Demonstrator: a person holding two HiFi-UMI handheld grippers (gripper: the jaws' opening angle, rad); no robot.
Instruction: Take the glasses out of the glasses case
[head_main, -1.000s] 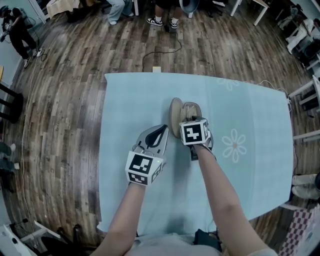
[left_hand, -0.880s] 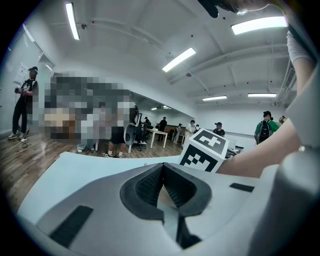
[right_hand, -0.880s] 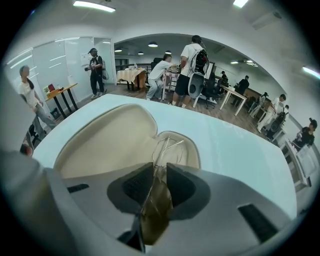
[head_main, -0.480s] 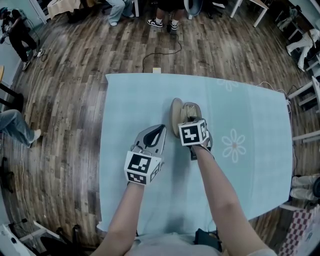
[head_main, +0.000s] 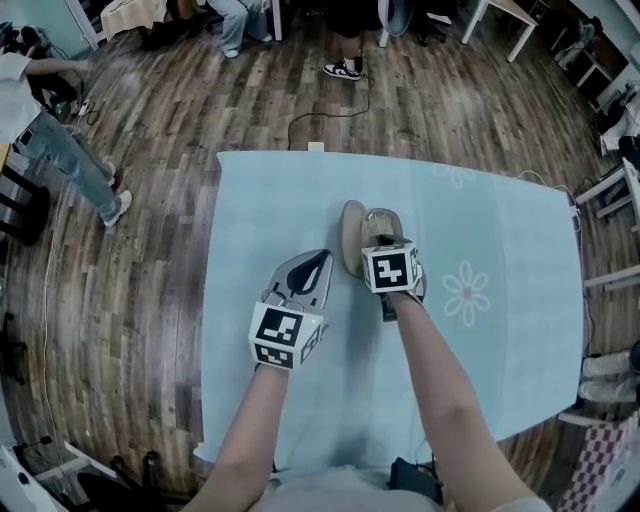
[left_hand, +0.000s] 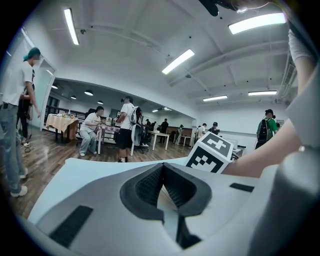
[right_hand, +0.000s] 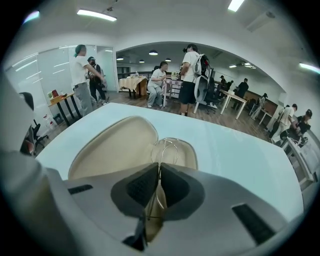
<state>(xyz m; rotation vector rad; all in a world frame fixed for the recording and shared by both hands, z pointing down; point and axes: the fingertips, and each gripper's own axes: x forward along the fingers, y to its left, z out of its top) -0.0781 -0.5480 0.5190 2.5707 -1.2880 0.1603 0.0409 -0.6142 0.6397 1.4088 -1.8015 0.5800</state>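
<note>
I'm working at a table (head_main: 530, 400) covered with a pale blue cloth (head_main: 280, 400). The cloth has a white flower print (head_main: 467, 292) on the right side. The glasses case (head_main: 352, 235) sits open near the middle of the table. It's beige, its lid lies flat on the left and the tray half is on the right.

The glasses (right_hand: 167, 146) are in the tray half of the case. They have a thin metal wire frame, and one lens loop shows above the pads. I can't make out the rest of them.

My right gripper (right_hand: 159, 172) points steeply down into the tray. Its jaws are closing, the wire frame runs between the dark pads, and the pads pinch it at their tips. In the head view its marker cube (head_main: 390, 267) covers most of the tray.

My left gripper (head_main: 322, 258) is near the table, just left of the case and beside the lid. I can't tell if it touches the lid. It points roughly level. Its pads (left_hand: 147, 185) meet at the tips and there's nothing between them. In the left gripper view the other gripper's cube shows just to the right.

The floor (head_main: 150, 200) around the table is wood. There are people (right_hand: 190, 75) standing and sitting at other tables further back.
</note>
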